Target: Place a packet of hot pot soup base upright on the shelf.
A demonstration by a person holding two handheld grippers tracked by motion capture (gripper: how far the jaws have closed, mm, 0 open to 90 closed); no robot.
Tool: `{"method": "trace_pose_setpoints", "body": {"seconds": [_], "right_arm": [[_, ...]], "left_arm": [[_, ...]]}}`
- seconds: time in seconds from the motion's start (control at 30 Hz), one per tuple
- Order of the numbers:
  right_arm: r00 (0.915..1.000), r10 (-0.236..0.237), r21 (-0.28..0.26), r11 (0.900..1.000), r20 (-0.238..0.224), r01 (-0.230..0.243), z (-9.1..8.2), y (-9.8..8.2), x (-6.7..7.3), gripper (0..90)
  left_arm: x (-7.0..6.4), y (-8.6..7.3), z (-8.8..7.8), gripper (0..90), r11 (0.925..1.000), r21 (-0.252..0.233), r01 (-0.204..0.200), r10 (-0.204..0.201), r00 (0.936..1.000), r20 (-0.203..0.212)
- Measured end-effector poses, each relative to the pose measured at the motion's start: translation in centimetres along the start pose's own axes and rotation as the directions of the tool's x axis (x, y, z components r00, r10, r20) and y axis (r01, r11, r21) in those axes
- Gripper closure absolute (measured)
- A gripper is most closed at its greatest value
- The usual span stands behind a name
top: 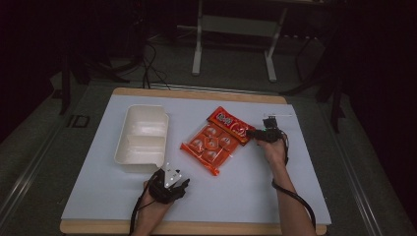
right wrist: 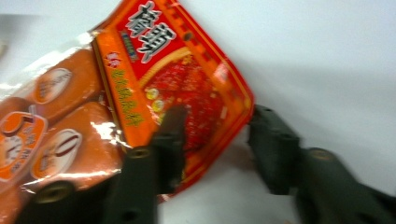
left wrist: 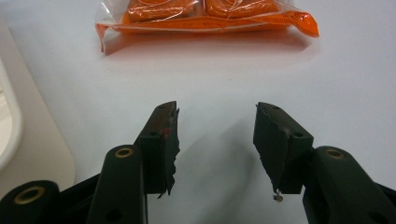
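Note:
An orange snack packet [top: 211,142] with a red printed header lies flat in the middle of the white board. My right gripper [top: 255,133] is at its header end, held by a hand coming from the lower right. In the right gripper view the right gripper [right wrist: 217,114] is open and straddles a corner of the packet [right wrist: 177,79]: one jaw lies over the red header, the other stands on the board just beside the edge. My left gripper [top: 179,179] rests near the front, open. In the left gripper view the left gripper [left wrist: 217,109] has nothing between its jaws, and the packet [left wrist: 210,18] lies ahead.
A white compartment tray [top: 147,129] stands left of the packet, its corner [left wrist: 9,121] close beside my left gripper. The white board [top: 246,187] lies on a wooden table with dark floor around it. A metal frame stands beyond the far edge.

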State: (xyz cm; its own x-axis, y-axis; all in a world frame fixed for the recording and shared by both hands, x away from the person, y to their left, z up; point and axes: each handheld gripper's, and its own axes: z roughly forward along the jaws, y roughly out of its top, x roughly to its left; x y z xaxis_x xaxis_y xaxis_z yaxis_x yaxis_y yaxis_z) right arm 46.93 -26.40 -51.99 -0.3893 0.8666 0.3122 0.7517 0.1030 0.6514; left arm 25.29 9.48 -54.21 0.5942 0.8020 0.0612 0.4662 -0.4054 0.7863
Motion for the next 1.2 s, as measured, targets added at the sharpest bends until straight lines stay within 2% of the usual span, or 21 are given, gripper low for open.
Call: {"method": "trace_pose_setpoints", "body": {"seconds": [0.13, 0.23, 0.43, 0.5, 0.7, 0.8, 0.9, 1.0, 1.13, 1.2], "right_arm": [[0.9991, -0.042, 0.003, 0.999, 0.01, 0.042, 0.0, 0.0, 0.6, 86.5], [0.9991, -0.042, 0.013, 0.999, 0.011, 0.042, -0.4, -0.2, 0.8, 90.0], [0.9985, -0.052, 0.011, 0.999, 0.017, 0.051, -1.7, -1.1, 1.7, 90.0], [0.9967, -0.077, 0.016, 0.997, 0.023, 0.077, -2.4, -1.8, 2.2, 90.0], [0.994, -0.108, 0.046, 0.993, 0.019, 0.107, -3.9, -3.5, 3.1, 90.0], [0.9936, -0.113, 0.055, 0.992, 0.001, 0.112, -4.6, -4.3, 3.4, 90.0], [0.991, -0.128, 0.066, 0.989, -0.038, 0.131, -5.3, -5.1, 3.8, 90.0], [0.9913, -0.121, 0.055, 0.991, -0.053, 0.123, -5.8, -5.1, 4.1, 90.0], [0.9894, -0.137, 0.055, 0.989, -0.05, 0.139, -5.6, -4.1, 4.0, 71.1], [0.9854, -0.154, 0.042, 0.987, -0.073, 0.157, -5.4, -3.4, 4.0, 64.8]], "left_arm": [[0.0, 0.0, 0.0, 50.2, 1.0, -0.001, -0.002, 0.002, 1.0, 0.0], [0.0, 0.0, 0.0, 50.3, 1.0, 0.0, -0.004, 0.004, 1.0, 0.0], [0.0, 0.0, 0.0, 50.3, 1.0, 0.002, -0.004, 0.004, 1.0, -0.002], [-0.1, 0.0, 0.0, 50.3, 1.0, 0.002, -0.005, 0.005, 1.0, -0.004], [-0.1, 0.0, 0.0, 50.3, 1.0, 0.001, -0.005, 0.005, 1.0, -0.004], [-0.1, 0.0, 0.0, 50.3, 1.0, -0.001, -0.004, 0.004, 1.0, -0.005], [-0.1, 0.0, 0.0, 50.4, 1.0, -0.002, -0.005, 0.005, 1.0, -0.007], [-0.1, 0.0, 0.0, 50.4, 1.0, 0.001, -0.007, 0.007, 1.0, -0.007], [-0.1, 0.0, 0.0, 50.3, 1.0, 0.001, -0.005, 0.005, 1.0, -0.007], [-0.1, 0.0, 0.0, 50.4, 1.0, 0.004, -0.006, 0.006, 1.0, -0.007]]}}
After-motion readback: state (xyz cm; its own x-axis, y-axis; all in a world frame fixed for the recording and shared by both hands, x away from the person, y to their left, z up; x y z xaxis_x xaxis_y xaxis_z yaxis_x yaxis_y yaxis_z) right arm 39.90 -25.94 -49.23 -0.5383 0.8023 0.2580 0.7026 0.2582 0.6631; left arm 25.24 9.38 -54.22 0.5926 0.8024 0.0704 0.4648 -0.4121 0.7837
